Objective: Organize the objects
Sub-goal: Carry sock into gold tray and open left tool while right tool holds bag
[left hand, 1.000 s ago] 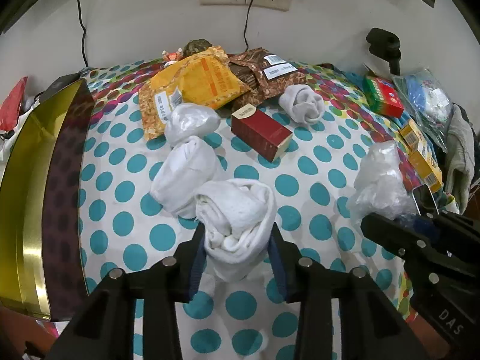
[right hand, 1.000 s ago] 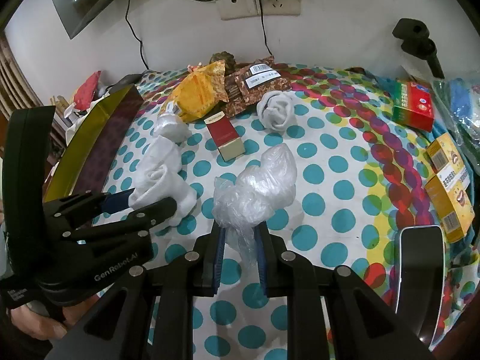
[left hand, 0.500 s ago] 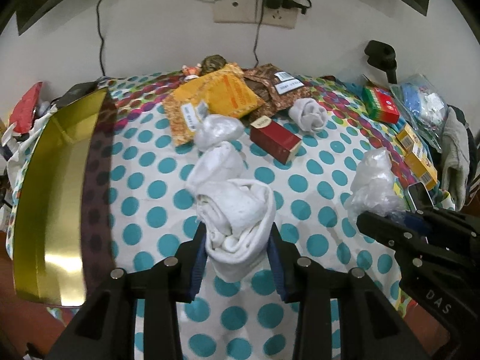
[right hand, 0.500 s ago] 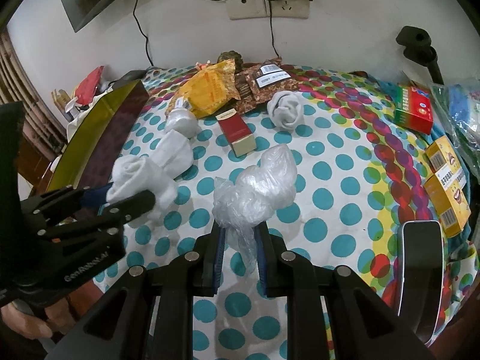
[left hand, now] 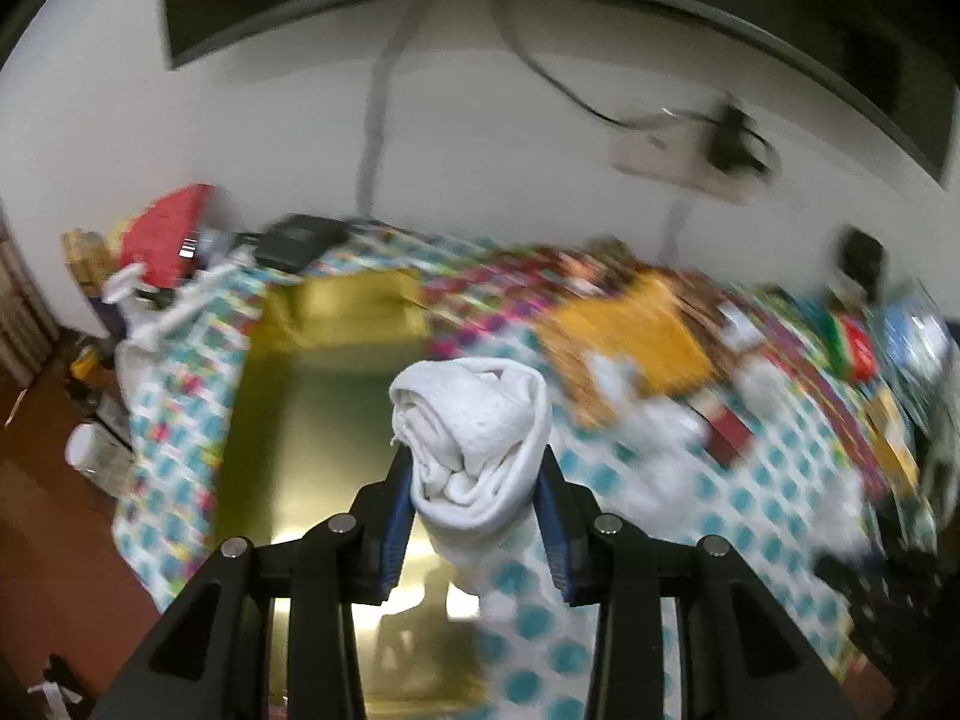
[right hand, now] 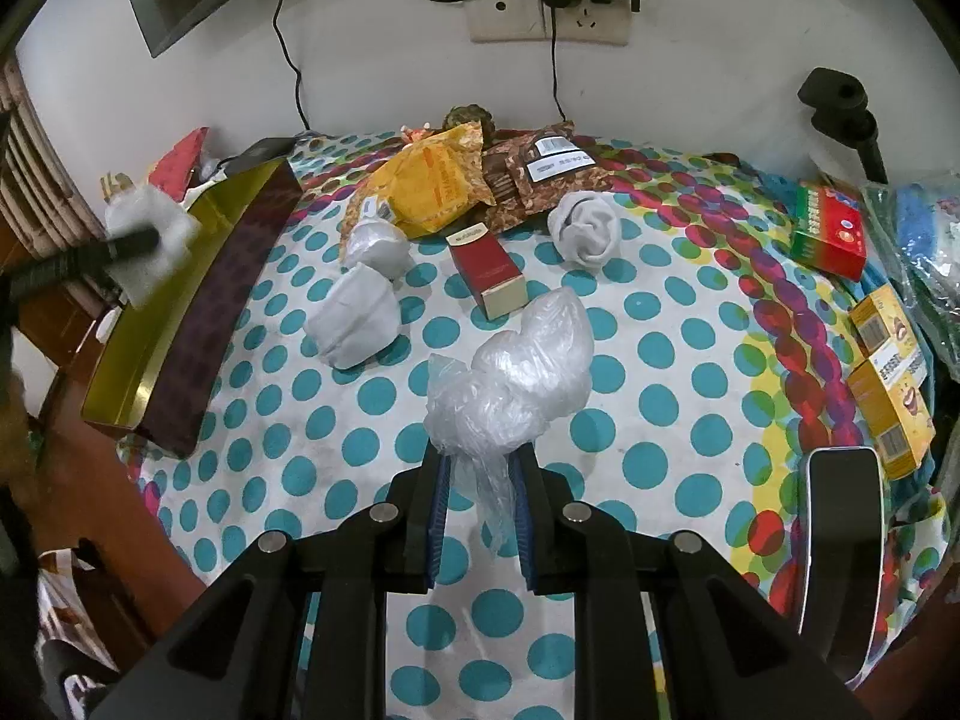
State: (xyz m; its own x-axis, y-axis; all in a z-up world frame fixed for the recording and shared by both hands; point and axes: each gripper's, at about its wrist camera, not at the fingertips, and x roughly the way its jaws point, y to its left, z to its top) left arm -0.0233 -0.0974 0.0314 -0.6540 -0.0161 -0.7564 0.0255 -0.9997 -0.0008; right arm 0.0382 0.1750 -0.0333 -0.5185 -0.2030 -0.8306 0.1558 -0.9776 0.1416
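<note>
Sorting barely begun — gold tray [left hand: 336, 396] looks empty. Left tongs [left hand: 474, 480] clamped on rolled white sock [left hand: 471, 420], held above tray. Right tongs [right hand: 480, 480] pinched nearly closed on crumpled plastic bag [right hand: 510, 372]. Ahead of right tongs, on bench — more sock rolls [right hand: 354, 318], red box [right hand: 489, 270], snack packets [right hand: 432, 180] left.

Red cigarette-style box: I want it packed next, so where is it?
In the right wrist view the red box lies on the dotted cloth near the middle, just in front of the yellow snack bag, between two white rolled socks.
</note>
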